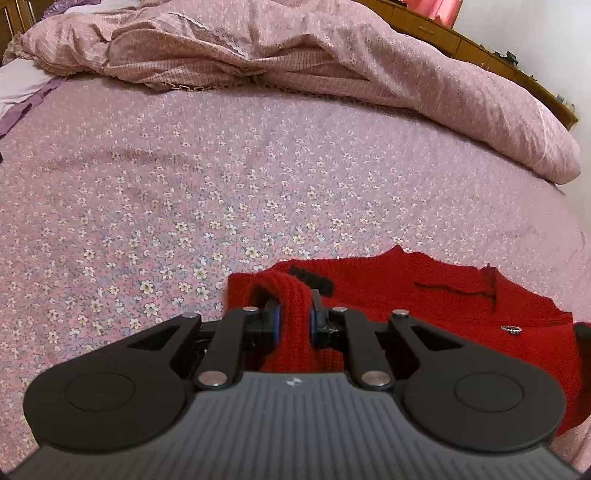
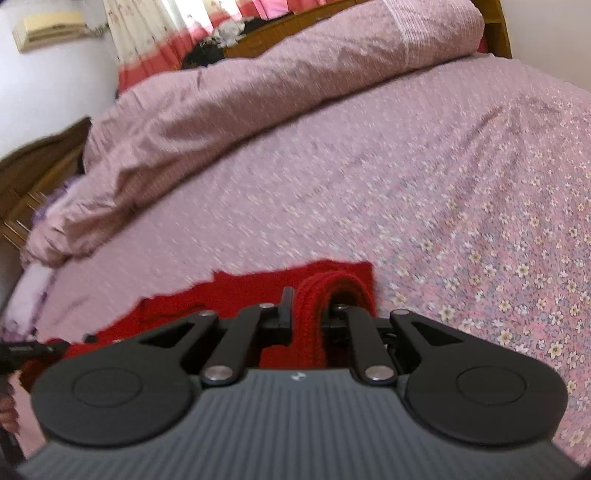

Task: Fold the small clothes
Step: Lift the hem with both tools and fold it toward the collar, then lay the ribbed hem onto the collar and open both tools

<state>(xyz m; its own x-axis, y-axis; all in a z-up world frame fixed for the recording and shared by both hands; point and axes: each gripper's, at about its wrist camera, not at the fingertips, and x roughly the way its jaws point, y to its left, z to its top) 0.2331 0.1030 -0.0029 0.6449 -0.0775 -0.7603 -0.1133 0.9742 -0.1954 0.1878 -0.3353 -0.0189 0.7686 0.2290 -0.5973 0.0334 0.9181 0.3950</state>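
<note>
Bed (image 1: 258,177) with pink floral sheet, rumpled pink duvet (image 1: 369,66) piled at far side, wooden furniture behind, AC unit (image 2: 48,29) on wall. No readable writing anywhere. Red knit sweater (image 1: 424,295) lying on bed. Left hand-held gripper (image 1: 294,317) and right hand-held gripper (image 2: 308,314) each clamped on sweater fold.

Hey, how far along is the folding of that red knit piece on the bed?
Done: little that shows; the red knit garment lies mostly spread on the floral bedspread. In hand: the left gripper and right gripper each pinch a bunched edge. Left: carrying those edges over and smoothing the fold.
</note>
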